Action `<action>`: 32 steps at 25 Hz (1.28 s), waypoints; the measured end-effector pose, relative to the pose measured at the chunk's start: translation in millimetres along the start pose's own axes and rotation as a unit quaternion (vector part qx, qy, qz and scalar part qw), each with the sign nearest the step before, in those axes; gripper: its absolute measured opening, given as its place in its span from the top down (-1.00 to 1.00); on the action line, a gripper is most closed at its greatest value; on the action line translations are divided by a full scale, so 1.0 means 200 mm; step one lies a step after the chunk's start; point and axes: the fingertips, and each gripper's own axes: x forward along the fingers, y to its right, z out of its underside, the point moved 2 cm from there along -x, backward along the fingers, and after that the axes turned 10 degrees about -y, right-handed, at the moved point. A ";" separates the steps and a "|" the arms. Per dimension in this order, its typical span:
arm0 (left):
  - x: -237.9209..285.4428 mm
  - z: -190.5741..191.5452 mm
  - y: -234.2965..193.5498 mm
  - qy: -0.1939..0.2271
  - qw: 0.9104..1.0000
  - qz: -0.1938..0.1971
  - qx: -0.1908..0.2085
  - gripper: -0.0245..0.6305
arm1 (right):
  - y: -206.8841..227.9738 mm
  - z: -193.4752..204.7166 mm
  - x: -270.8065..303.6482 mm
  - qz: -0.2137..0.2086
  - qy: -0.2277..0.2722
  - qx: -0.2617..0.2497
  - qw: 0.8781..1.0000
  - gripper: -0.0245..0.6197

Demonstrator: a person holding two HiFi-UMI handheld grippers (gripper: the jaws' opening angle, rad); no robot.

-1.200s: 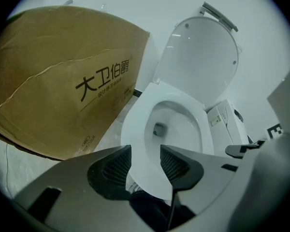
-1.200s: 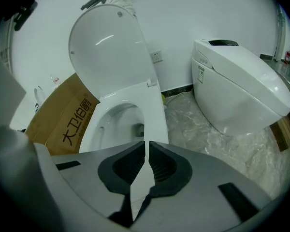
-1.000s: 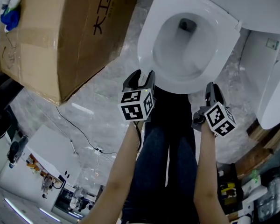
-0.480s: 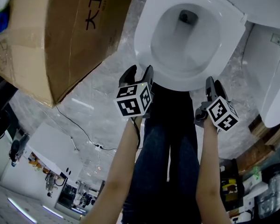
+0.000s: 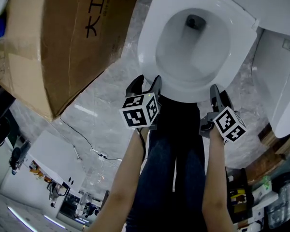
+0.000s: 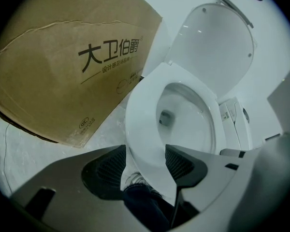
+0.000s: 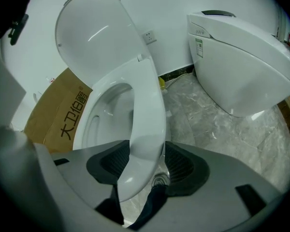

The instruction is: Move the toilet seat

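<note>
The white toilet seat point(image 5: 149, 42) lies down on the bowl, with the lid point(image 6: 217, 47) standing up behind it. My left gripper point(image 5: 146, 82) is at the seat's front left edge. Its jaws are opening, and the seat rim point(image 6: 141, 129) runs between the pads without being pressed. My right gripper point(image 5: 217, 93) is at the front right edge. Its jaws are also opening, with the seat's front rim point(image 7: 145, 120) between them and the pads point(image 7: 180, 162) just off it. The lid point(image 7: 94, 37) rises behind.
A large cardboard box point(image 5: 63, 37) stands close on the toilet's left. A second white toilet point(image 7: 241, 66) stands to the right on the marble floor point(image 5: 101, 115). A thin cable point(image 5: 82, 139) lies on the floor. The person's legs point(image 5: 176, 149) are right before the bowl.
Both grippers have stayed at the front of the bowl, and their jaws have spread wider. The seat has stayed down. The head view has shifted slightly.
</note>
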 end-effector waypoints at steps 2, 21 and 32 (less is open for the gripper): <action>0.01 0.00 0.00 0.000 1.000 0.004 -0.002 0.16 | -0.01 0.00 0.01 -0.006 -0.001 0.000 1.000 0.22; 0.03 -0.02 0.01 0.017 1.000 0.008 -0.021 0.16 | -0.01 0.01 0.08 0.009 -0.005 -0.015 1.000 0.05; -0.07 -0.02 0.03 0.028 0.999 0.001 -0.020 0.16 | -0.04 0.00 0.00 0.017 0.002 -0.010 1.000 0.05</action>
